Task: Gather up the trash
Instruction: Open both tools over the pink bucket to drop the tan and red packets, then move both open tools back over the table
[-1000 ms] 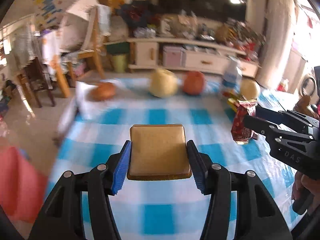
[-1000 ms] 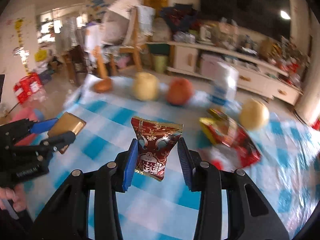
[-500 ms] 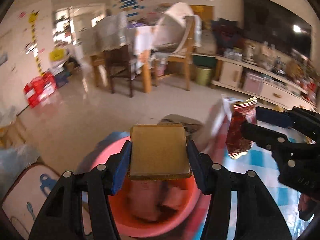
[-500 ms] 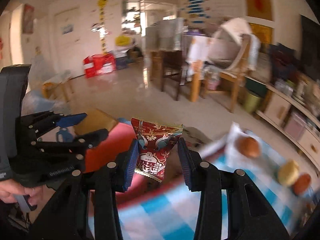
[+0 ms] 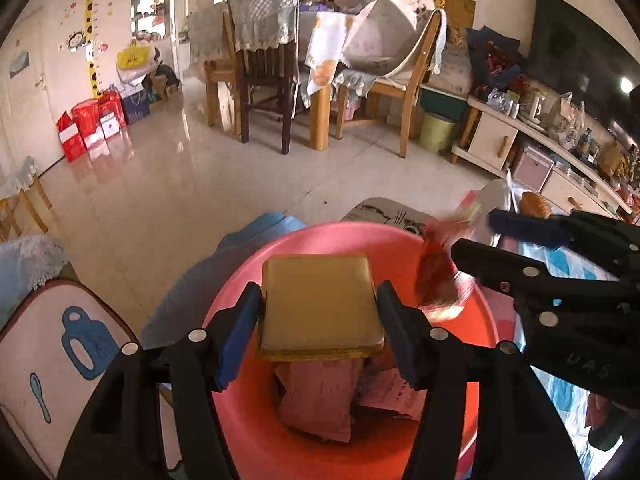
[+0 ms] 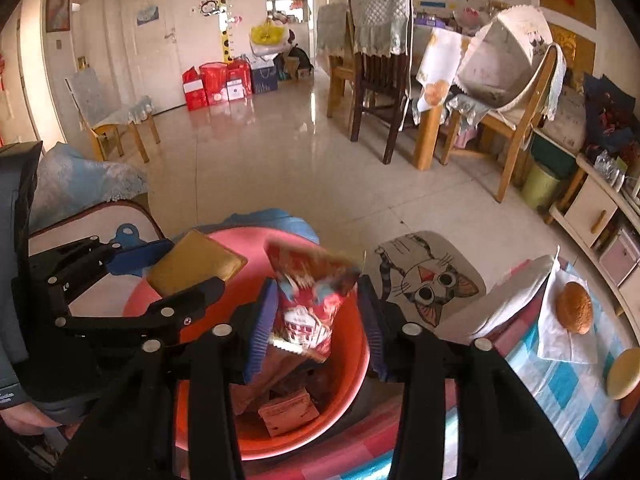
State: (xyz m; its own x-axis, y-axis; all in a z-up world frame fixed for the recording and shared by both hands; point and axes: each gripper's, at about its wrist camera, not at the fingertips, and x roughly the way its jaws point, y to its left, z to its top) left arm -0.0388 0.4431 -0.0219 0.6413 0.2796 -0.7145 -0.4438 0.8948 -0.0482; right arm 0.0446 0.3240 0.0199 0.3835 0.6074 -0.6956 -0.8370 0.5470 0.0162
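Two pieces of trash are held over the pink basin (image 5: 486, 320), between jaws that have just been opening.

Left of the basin a cartoon-printed stool (image 5: 52, 344) is seen. Above the basin's left half, the tan square packet (image 5: 318, 306) sits between the spread left gripper (image 5: 316, 332); a slim gap shows at each pad. Above its right half, the blurred red snack wrapper (image 6: 308, 300) hangs loose within the widened right gripper (image 6: 316, 328). Crumpled wrappers (image 5: 316, 396) lie inside. Right of the basin, a cat-face mat (image 6: 428, 276) and checked tablecloth (image 6: 568, 392) are visible.
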